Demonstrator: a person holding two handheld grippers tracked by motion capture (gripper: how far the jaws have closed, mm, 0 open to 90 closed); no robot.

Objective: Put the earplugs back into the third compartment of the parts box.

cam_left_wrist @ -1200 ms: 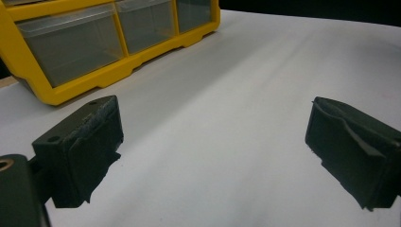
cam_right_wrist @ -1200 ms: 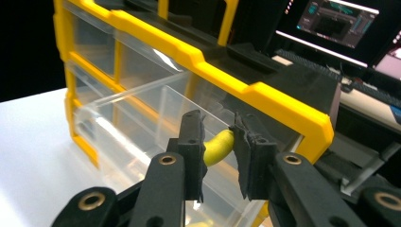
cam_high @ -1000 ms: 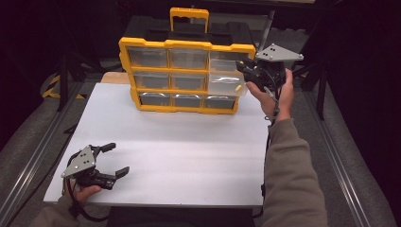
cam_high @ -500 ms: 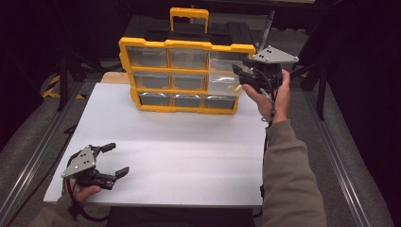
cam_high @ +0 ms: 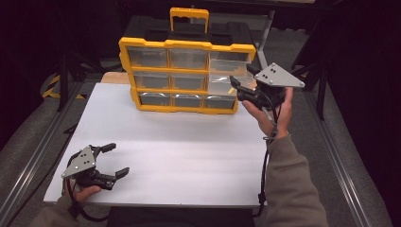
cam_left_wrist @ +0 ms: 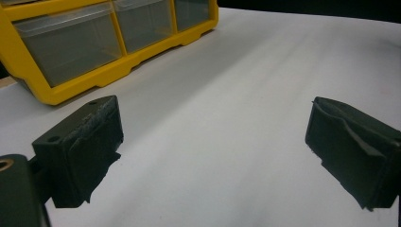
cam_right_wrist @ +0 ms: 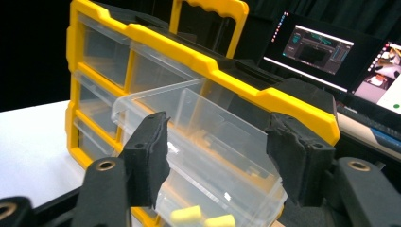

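Drawer now pulled farther out, right tool jaws apart around it; left tool spread wide.

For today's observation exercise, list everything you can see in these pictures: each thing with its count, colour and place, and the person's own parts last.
Drawer organiser: one, yellow frame with clear drawers, upright at the table's far edge.
Pulled-out drawers: two, clear, right column, top and middle rows.
Small pieces: at least two, pale yellow, in the lower open drawer.
Table: one, white top.
Screens: two, lit, behind the organiser.
Left hand-held gripper: one, black, jaws apart, near the front left corner, holding nothing.
Right hand-held gripper: one, black, jaws apart at the open drawers.
Hands: two, the left hand and the right hand.
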